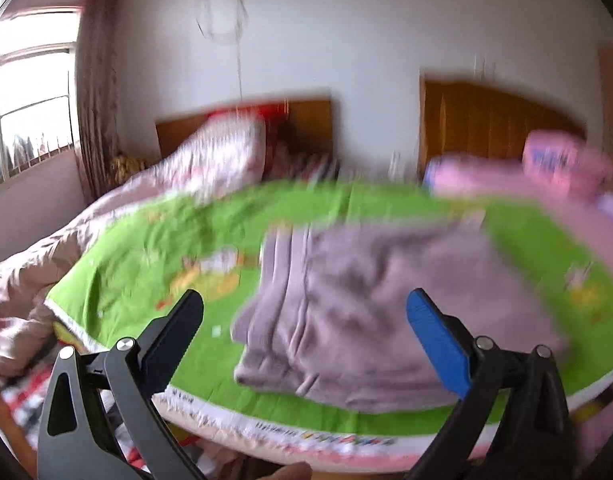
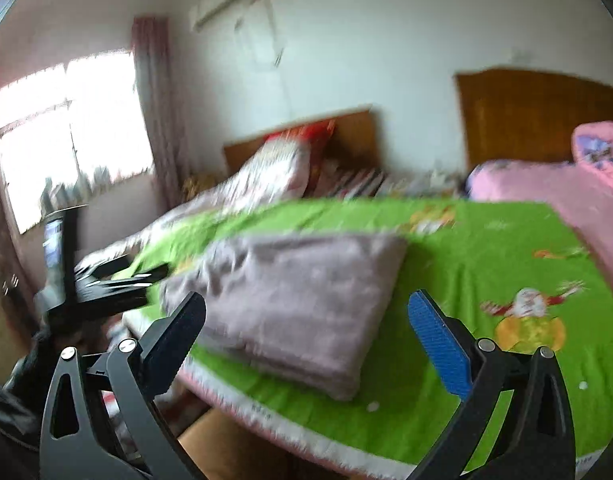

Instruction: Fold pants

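Note:
Mauve-grey pants (image 1: 366, 312) lie folded into a thick rectangle on a green cartoon-print blanket (image 1: 146, 248). In the right wrist view the same pants (image 2: 298, 300) form a neat stacked bundle near the bed's front edge. My left gripper (image 1: 304, 308) hovers open above and in front of the pants, nothing between its fingers. My right gripper (image 2: 306, 308) is also open and empty, held above the bundle's near end. The left gripper (image 2: 106, 280) shows as a dark blurred shape at the left of the right wrist view. Both views are motion-blurred.
The green blanket (image 2: 486, 264) covers a bed with a white fringed edge. A pink quilt and pillow (image 2: 586, 176) sit at the far right by a wooden headboard (image 2: 526, 116). A second bed with a floral quilt (image 1: 178, 172) stands left, near a window (image 2: 66, 136).

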